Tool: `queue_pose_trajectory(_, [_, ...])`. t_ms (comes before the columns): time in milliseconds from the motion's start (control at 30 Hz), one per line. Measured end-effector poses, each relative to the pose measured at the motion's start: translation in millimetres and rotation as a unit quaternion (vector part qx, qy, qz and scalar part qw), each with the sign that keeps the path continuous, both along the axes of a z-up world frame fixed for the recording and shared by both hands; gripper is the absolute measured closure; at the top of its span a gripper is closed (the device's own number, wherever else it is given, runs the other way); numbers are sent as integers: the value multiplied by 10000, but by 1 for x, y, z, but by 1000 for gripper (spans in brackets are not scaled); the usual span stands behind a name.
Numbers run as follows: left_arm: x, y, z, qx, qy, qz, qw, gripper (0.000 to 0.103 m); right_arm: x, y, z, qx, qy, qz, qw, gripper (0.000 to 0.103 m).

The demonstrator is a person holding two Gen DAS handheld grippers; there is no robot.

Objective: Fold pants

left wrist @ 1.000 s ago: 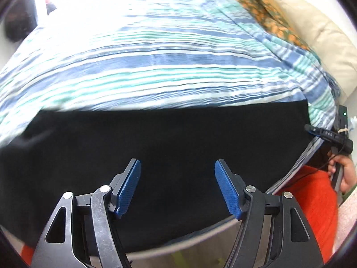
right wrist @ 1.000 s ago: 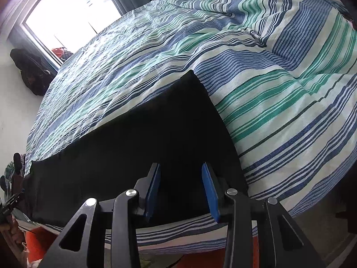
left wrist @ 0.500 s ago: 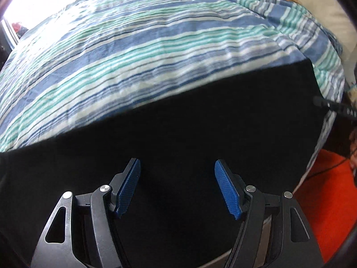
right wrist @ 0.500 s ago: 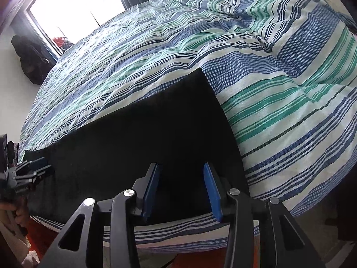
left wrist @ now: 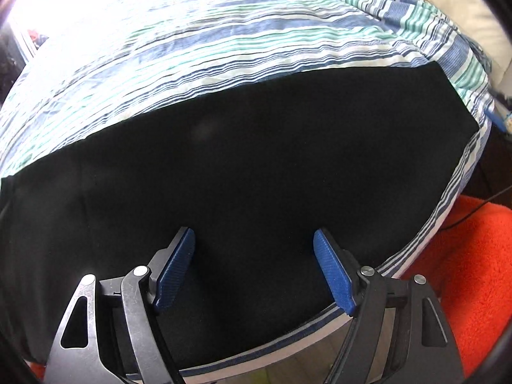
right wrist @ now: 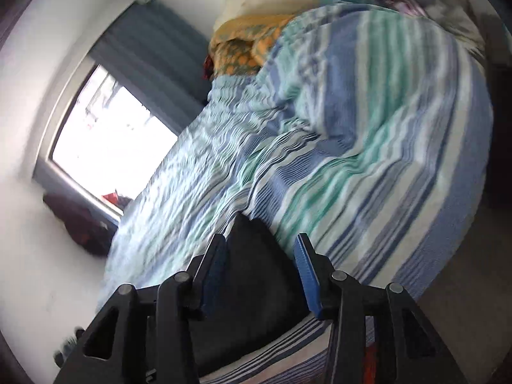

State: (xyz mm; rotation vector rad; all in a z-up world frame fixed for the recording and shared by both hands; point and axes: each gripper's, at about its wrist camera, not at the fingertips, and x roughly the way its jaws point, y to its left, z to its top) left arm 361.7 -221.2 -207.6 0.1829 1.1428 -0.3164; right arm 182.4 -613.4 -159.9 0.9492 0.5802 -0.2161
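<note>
Black pants [left wrist: 256, 166] are seen laid flat in a long band along the near edge of a bed covered by a blue, green and white striped bedspread [left wrist: 224, 41]. From the left wrist view, the dark cloth is stretched from the left border of the scene to a squared end at the far right, close to where the bedspread falls over the mattress side.

The left gripper [left wrist: 254, 268] is held above the pants near their near edge, its blue pads [left wrist: 332, 275] set wide apart and nothing caught between them; its jaws have just been opening. An orange rug [left wrist: 464, 272] is visible on the floor at the right, below the bed's edge, and a thin dark cable [left wrist: 470, 211] is trailed across it.

The right wrist view is blurred and steeply tilted. The right gripper [right wrist: 260, 265] is shown over one end of the pants [right wrist: 256, 256], whose far corner is framed between the fingers; the jaws are parted at a moderate width and have just been opening, and no cloth is pinched by the pads. An orange patterned pillow [right wrist: 243, 48] is seen at the far end of the bed, and a bright window [right wrist: 108, 134] with a grey curtain [right wrist: 156, 51] is set in the wall at the left.
</note>
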Motion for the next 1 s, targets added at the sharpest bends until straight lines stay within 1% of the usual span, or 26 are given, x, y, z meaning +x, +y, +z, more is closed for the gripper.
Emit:
queue_pose_trajectory(33, [0, 1, -1, -22, 0, 5, 10000, 25, -3, -7, -7, 248, 118, 6, 9996, 54])
queue_pose_trajectory(100, [0, 2, -1, -38, -22, 5, 10000, 25, -3, -12, -18, 717, 240, 218, 9969, 54])
queue_pose_trajectory(200, [-1, 5, -1, -49, -32, 13, 10000, 25, 2, 3, -31, 1435, 511, 693, 9859, 54])
queue_pose_trajectory(233, [-1, 5, -1, -53, -32, 22, 10000, 25, 4, 12, -34, 1579, 599, 830, 9821, 54])
queue_pose_trajectory(300, [-1, 4, -2, -50, -43, 41, 10000, 25, 9, 22, -41, 1751, 705, 938, 9775, 53])
queue_pose_trajectory(333, [-1, 4, -2, -41, -51, 45, 10000, 25, 14, 26, -44, 1755, 805, 945, 9766, 53])
queue_pose_trajectory(433, [-2, 4, -2, -48, -52, 40, 10000, 25, 34, 32, -51, 1545, 1007, 972, 9780, 52])
queue_pose_trajectory(500, [-1, 4, -2, -66, -46, 36, 10000, 25, 46, 36, -55, 1414, 1204, 960, 9779, 50])
queue_pose_trajectory(567, [-2, 4, -3, -65, -62, 44, 10000, 25, 52, 40, -58, 1365, 1177, 1014, 9784, 48])
queue_pose_trajectory(633, [-3, 4, -4, -58, -101, 56, 9999, 25, 54, 42, -60, 1248, 1224, 1012, 9794, 50])
queue_pose_trajectory(667, [-3, 3, -4, -55, -123, 63, 9999, 25, 54, 42, -62, 1285, 1175, 972, 9799, 63])
queue_pose_trajectory(700, [-4, 3, -5, -55, -138, 60, 9999, 24, 52, 37, -63, 1357, 1099, 894, 9806, 92])
queue_pose_trajectory(733, [-4, 3, -5, -45, -156, 55, 9999, 24, 46, 36, -63, 1462, 918, 859, 9812, 92])
queue_pose_trajectory(767, [-5, 3, -5, -36, -174, 50, 9998, 24, 44, 37, -58, 1392, 762, 869, 9835, 93])
queue_pose_trajectory(833, [-7, 2, -6, 2, -227, 46, 9997, 24, 39, 43, -43, 1047, 485, 978, 9885, 93])
queue_pose_trajectory(867, [-9, 1, -7, 40, -272, 37, 9996, 24, 39, 46, -38, 885, 440, 1017, 9899, 93])
queue_pose_trajectory(933, [-11, -2, -8, 126, -354, 7, 9993, 20, 41, 49, -33, 732, 479, 1021, 9909, 93])
queue_pose_trajectory(1000, [-11, 0, -4, 117, -275, 8, 9996, 19, 45, 52, -26, 580, 564, 1002, 9917, 93])
